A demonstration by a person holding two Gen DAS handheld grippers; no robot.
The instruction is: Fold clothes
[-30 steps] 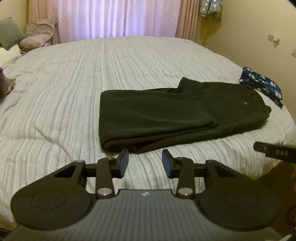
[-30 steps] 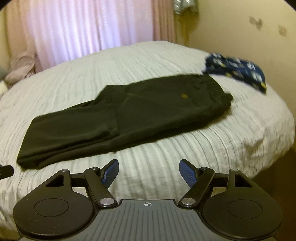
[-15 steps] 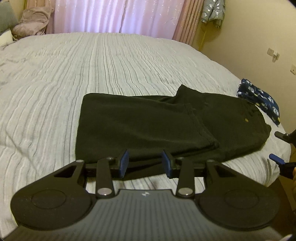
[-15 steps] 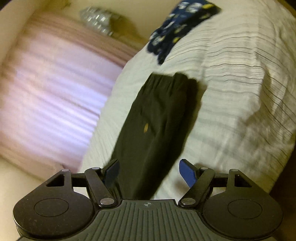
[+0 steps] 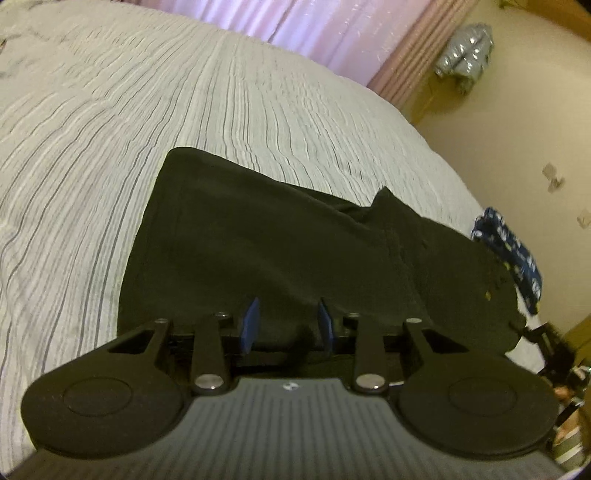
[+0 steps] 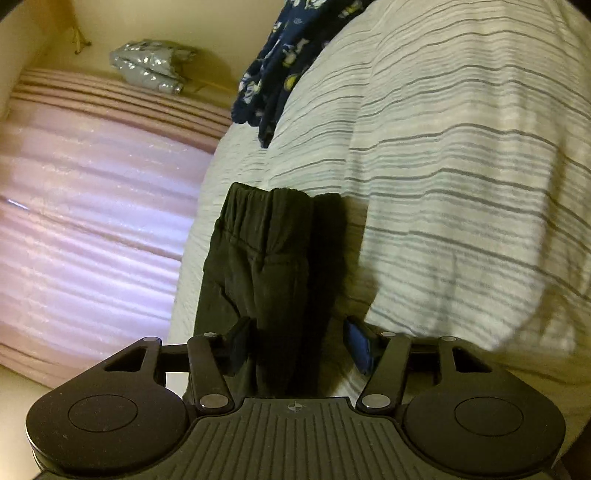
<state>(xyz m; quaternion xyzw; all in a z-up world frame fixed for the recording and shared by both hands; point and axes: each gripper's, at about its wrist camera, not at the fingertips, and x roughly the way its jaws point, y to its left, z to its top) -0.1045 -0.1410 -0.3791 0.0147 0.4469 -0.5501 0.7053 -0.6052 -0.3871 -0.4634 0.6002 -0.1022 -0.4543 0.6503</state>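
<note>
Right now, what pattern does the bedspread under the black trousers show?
Pale bedspread with thin grey stripes, clearest in the left wrist view.

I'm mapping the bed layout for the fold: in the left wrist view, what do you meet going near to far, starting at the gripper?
Left gripper, open over the near edge → dark folded trousers → striped bedspread → pink curtains at the far wall.

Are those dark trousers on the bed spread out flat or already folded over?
Folded over. The dark trousers lie on the striped bedcover with one layer lapped over another, its edge crossing the middle; the waistband end also looks doubled.
</note>
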